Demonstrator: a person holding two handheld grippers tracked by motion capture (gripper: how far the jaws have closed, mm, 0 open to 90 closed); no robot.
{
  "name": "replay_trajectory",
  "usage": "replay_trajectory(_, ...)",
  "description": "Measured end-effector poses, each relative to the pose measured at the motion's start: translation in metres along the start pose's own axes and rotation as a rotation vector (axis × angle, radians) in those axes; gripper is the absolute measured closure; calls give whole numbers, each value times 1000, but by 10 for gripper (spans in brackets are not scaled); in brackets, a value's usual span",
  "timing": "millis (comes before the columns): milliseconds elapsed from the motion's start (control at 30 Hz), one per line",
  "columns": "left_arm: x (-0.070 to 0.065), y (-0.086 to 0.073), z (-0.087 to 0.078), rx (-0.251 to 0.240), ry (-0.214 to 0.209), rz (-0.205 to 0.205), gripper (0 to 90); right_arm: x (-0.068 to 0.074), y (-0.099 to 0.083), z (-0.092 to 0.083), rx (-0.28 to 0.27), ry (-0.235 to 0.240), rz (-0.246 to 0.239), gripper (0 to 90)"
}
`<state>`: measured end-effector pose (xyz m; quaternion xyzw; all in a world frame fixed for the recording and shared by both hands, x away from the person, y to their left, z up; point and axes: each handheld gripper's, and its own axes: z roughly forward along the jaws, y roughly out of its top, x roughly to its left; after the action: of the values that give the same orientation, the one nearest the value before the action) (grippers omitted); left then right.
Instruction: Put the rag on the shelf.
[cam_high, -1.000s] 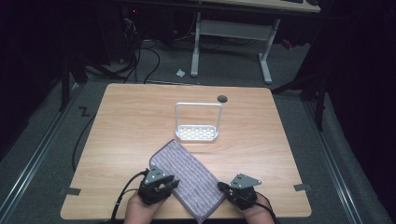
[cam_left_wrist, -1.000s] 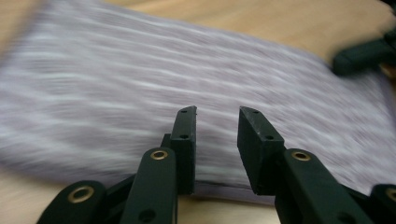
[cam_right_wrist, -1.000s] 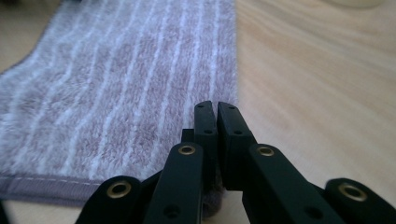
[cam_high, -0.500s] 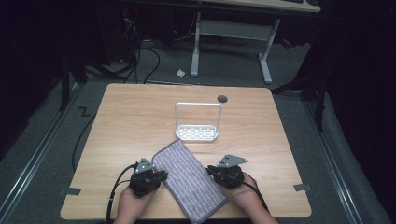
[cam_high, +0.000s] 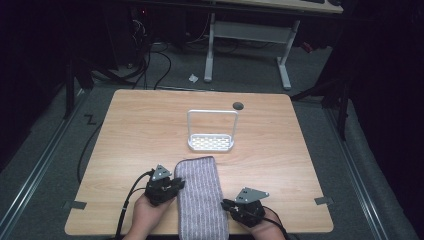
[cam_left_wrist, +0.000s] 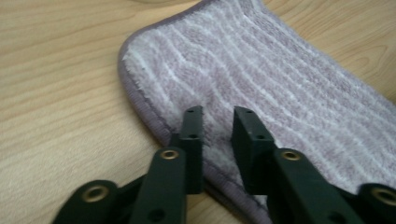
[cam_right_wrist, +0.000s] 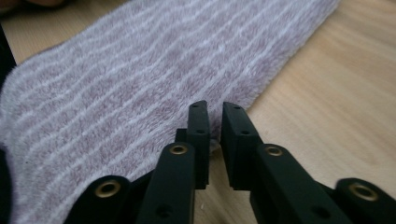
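Both pairs of jaws have just been opening. The left gripper (cam_left_wrist: 217, 122) stands parted over the hemmed edge of the folded lilac striped terry towel (cam_high: 200, 192); the right gripper (cam_right_wrist: 211, 119) shows a narrow gap at the opposite edge, pads off the cloth. Since a second ago the towel has swung from slanted to square with the surface's (cam_high: 135, 130) near edge. Straightening looks finished.

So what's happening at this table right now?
A person is working a folded purple striped towel with two tongs. The left tongs sit at its left edge, the right tongs at its right edge; both have just been opening, their pads slightly apart over the cloth edge. A white rack stands farther back.
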<state>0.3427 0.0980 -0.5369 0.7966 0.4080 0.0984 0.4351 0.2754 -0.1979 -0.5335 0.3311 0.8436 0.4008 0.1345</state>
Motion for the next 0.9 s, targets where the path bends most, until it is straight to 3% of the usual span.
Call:
replay_trajectory(67,-1,1,-3,-11,-11,-8,643,-3,4,0,-18,-19,8,737)
replay_trajectory(100,-6,0,-11,-35,-30,6,645,-15,17,7,-43,-37,36,728)
replay_trajectory(233,-11,-5,-13,-6,-36,37,680,-25,34,25,-39,-61,35,725)
replay_trajectory(300,-13,-8,-6,35,-31,52,681,-30,49,46,-14,-63,34,734)
replay_trajectory(433,-14,-4,2,39,-68,30,671,-35,49,57,47,-80,27,736)
replay_trajectory(567,-24,-2,9,41,-110,31,673,-37,36,41,43,-89,33,724)
replay_trajectory(633,-40,-1,16,57,-147,72,664,-38,25,29,46,-93,34,716)
replay_trajectory(667,-40,-1,16,57,-147,72,657,-38,25,29,46,-93,34,716)
replay_trajectory(767,-57,-1,20,67,-193,107,649,-40,0,3,18,-96,72,673)
replay_trajectory(833,-59,-1,18,62,-190,117,621,-40,-9,-6,1,-91,98,638)
replay_trajectory(900,-55,-1,14,40,-159,125,600,-42,-12,-13,-32,-91,118,635)
